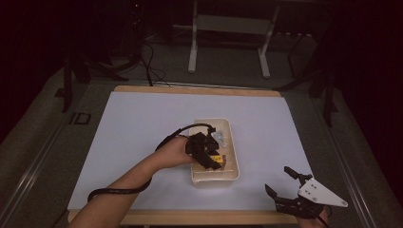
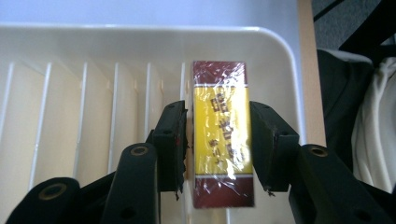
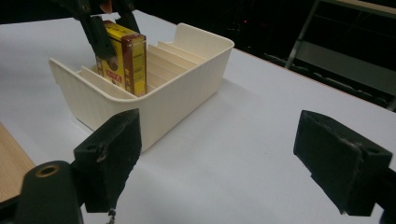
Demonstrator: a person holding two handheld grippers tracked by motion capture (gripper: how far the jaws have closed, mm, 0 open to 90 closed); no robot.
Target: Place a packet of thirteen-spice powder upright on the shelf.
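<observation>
Black jaws of the left gripper [image 2: 218, 144] clench the red and yellow box [image 2: 222, 135] inside the slotted cream bin [image 2: 289, 79]. Right gripper [image 3: 219, 158] stands released, near that bin.

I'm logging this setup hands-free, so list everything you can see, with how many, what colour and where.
Box: one, yellow and dark red, wrapped in clear film, standing upright in the near end of the bin, between the left gripper's jaws.
Slotted bin: one, cream, with ribbed dividers, on the sheet right of centre.
Small item in the bin: one, pale and shiny, at the far end; too small to identify.
Sheet: one, white, covering the table top.
Table: one, light wood, edges showing around the sheet.
Metal frame: one, pale grey, on the floor beyond the table.
Left gripper: one, black, over the bin, closed on the box.
Right gripper: one, black with a grey plate, at the near right edge, jaws apart, holding nothing.
</observation>
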